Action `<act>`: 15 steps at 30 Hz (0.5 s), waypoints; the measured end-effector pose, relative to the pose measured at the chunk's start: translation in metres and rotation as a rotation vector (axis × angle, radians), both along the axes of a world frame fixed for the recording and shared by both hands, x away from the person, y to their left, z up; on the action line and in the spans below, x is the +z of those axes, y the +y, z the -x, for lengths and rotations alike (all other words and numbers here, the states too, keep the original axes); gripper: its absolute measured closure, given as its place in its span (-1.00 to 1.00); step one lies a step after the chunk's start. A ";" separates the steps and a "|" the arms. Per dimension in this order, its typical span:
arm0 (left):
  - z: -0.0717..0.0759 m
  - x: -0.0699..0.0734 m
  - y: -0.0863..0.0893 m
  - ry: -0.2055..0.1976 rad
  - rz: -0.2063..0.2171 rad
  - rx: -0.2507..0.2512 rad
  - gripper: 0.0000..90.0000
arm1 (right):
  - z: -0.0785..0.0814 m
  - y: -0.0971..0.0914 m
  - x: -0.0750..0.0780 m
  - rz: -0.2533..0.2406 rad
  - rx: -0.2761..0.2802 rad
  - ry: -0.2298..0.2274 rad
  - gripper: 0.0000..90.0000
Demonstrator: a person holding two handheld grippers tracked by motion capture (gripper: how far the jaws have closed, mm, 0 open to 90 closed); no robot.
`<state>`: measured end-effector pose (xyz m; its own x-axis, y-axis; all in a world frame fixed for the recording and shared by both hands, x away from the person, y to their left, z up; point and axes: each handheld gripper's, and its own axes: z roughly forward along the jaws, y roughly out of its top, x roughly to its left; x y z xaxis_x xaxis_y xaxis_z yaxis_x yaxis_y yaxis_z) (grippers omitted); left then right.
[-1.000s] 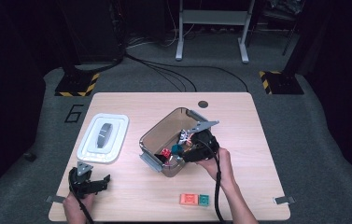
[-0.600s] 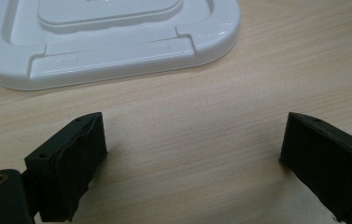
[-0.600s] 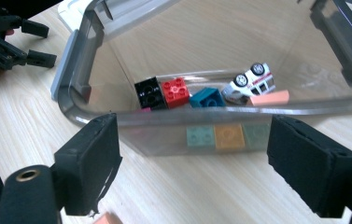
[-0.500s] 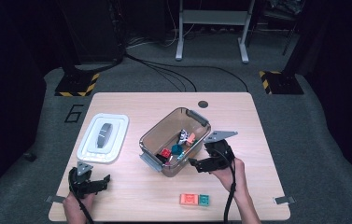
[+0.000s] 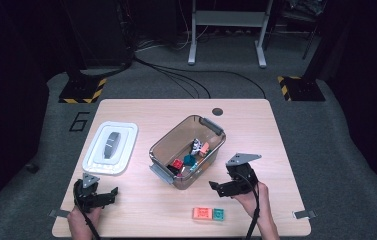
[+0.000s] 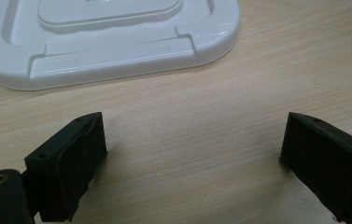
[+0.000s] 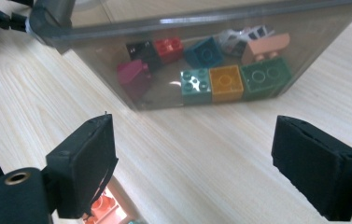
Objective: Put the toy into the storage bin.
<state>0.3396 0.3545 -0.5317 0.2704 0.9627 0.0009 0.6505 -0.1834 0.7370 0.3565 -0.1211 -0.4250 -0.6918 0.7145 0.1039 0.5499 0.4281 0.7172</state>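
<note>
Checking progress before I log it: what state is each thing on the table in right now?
Bin: open, bricks inside.
Lid: off, flat on the table left of the bin.
Brick pair: on the table, outside the bin.
Left gripper: open, empty.
Right gripper: open, empty, jaws just opening.

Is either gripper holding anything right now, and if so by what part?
Nothing is held. The right gripper has just been opening, empty, beside the bin; the left gripper is open over bare table.

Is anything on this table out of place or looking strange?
Two bricks, one orange and one green, lie on the table outside the clear box that holds the other bricks. The white lid lies apart, left of the box. Nothing looks damaged.
</note>
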 end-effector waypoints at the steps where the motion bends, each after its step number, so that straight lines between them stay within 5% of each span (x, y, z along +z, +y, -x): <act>1: 0.000 0.000 0.000 0.000 0.001 0.000 -0.85 | 0.000 0.000 -0.002 0.000 0.004 -0.001 -0.74; 15: 0.000 0.000 0.000 0.002 -0.001 -0.001 -0.85 | 0.012 0.004 -0.027 0.049 0.038 0.027 -0.88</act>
<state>0.3396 0.3547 -0.5316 0.2712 0.9625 0.0015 0.6519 -0.1848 0.7355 0.3443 -0.1174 -0.4524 -0.7161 0.6924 0.0884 0.5515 0.4837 0.6797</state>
